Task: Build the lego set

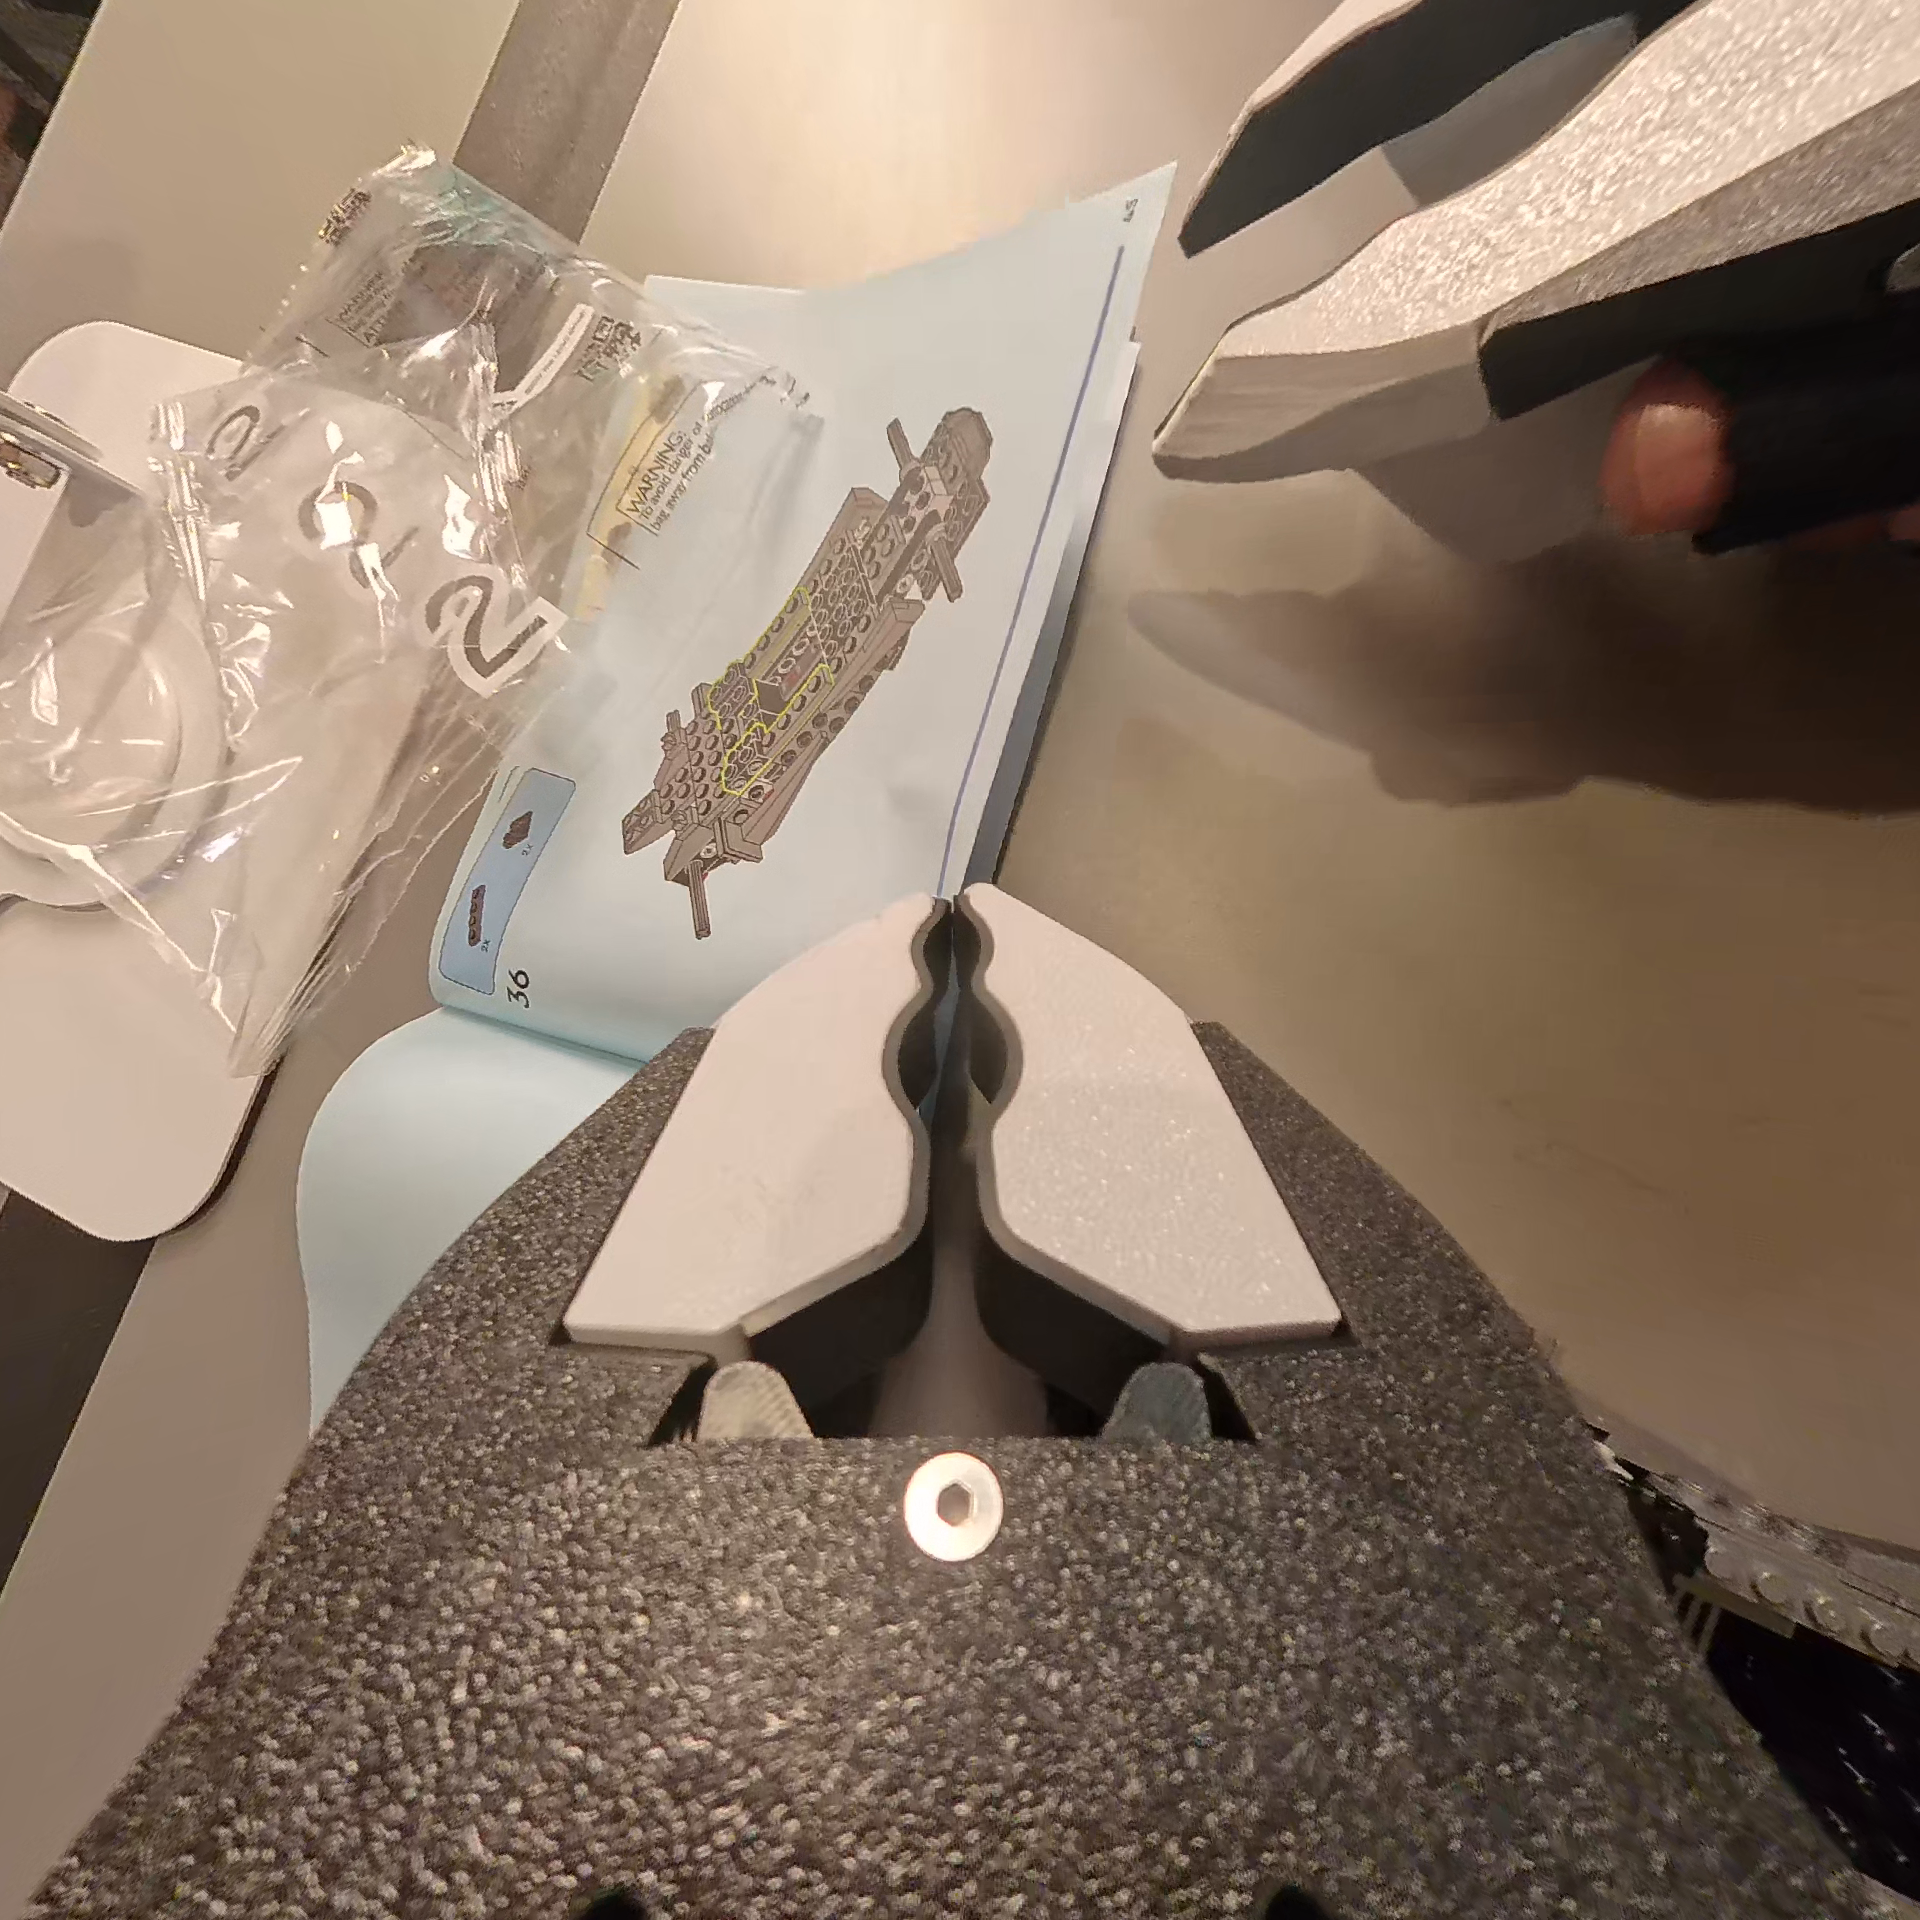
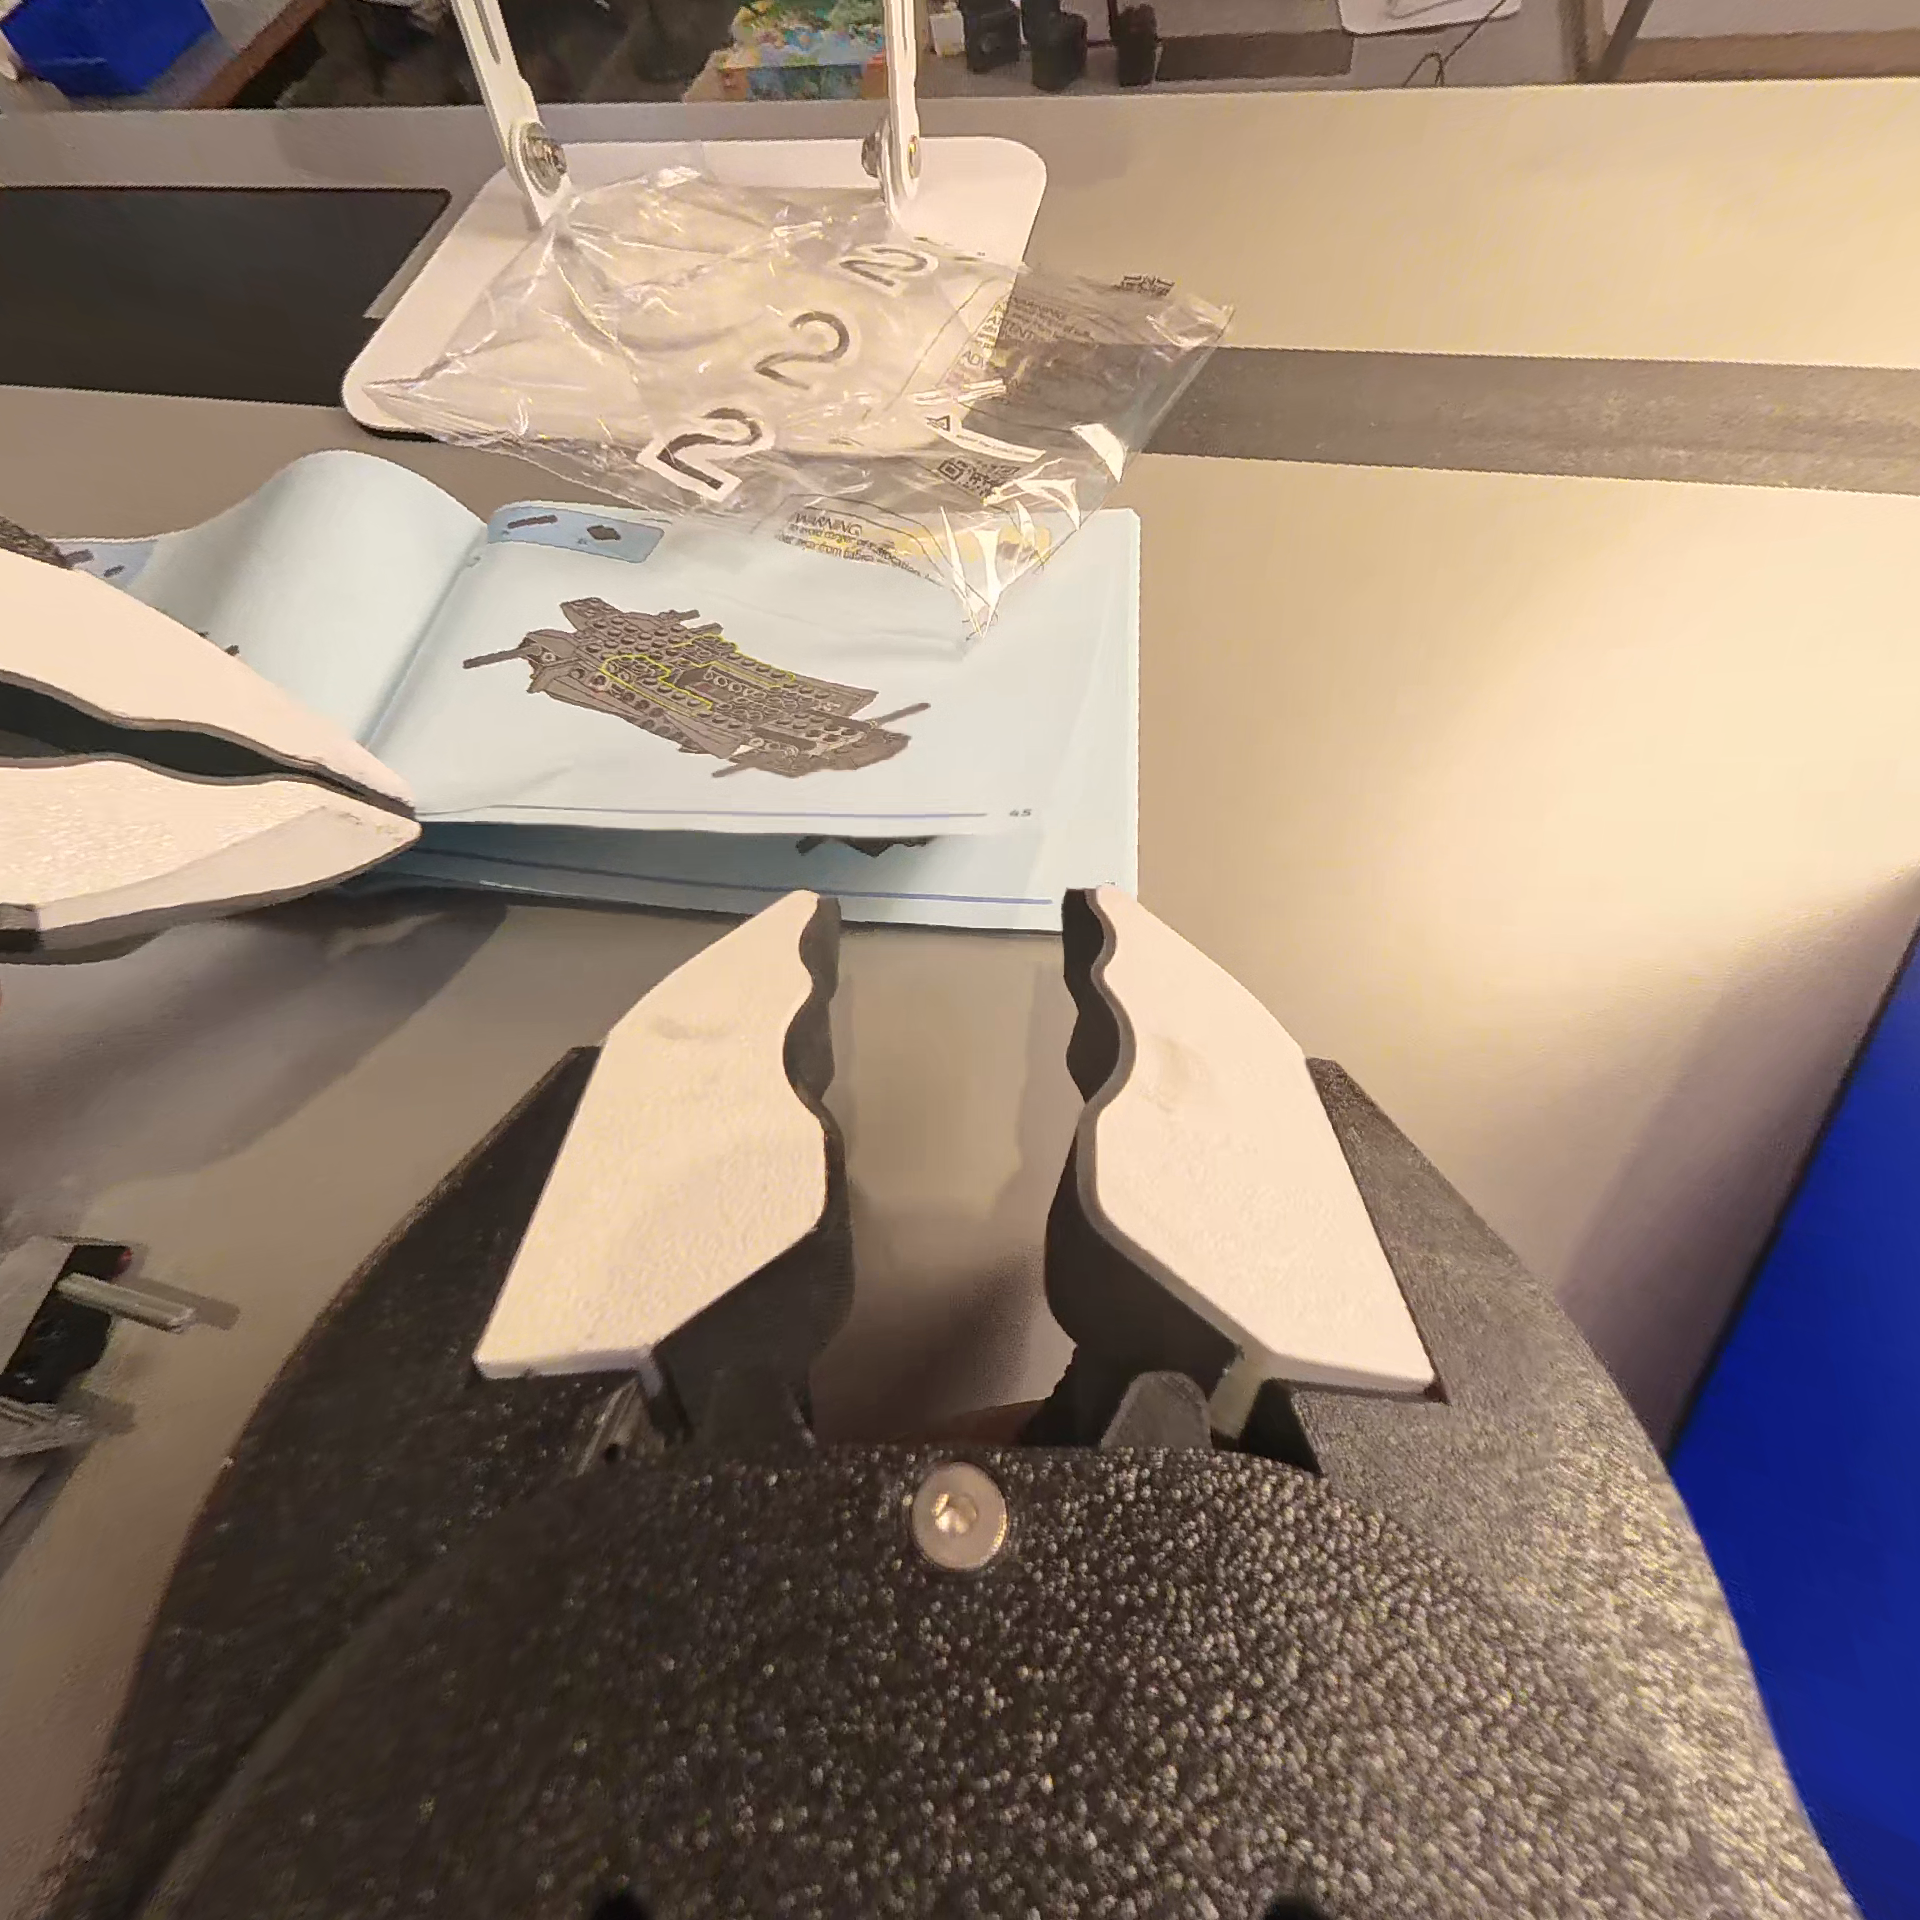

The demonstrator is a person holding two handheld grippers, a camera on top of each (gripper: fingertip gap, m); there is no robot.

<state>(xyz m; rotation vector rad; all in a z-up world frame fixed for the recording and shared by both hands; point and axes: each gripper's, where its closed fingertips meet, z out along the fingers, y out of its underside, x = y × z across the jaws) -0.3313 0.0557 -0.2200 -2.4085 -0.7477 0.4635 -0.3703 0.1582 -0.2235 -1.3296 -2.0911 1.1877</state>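
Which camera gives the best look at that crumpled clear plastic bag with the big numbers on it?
The right wrist view: the crumpled clear plastic bag lies whole, overlapping the white stand base and the pale blue instruction booklet. The left wrist view shows it sideways and cut off at the edge.

Your left hand-held gripper (image 1: 948, 914) pinches one pale-blue page (image 1: 831, 582) of the open instruction booklet (image 2: 727, 707) (mid-frame, lying on the counter (image 2: 1455, 727)), lifting it.

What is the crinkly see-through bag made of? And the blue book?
The bag looks like thin clear plastic: glossy, wrinkled, and you can see through it. The book looks like matte pale-blue paper: its thin pages curl and bend. The left gripper pinches one page edge.
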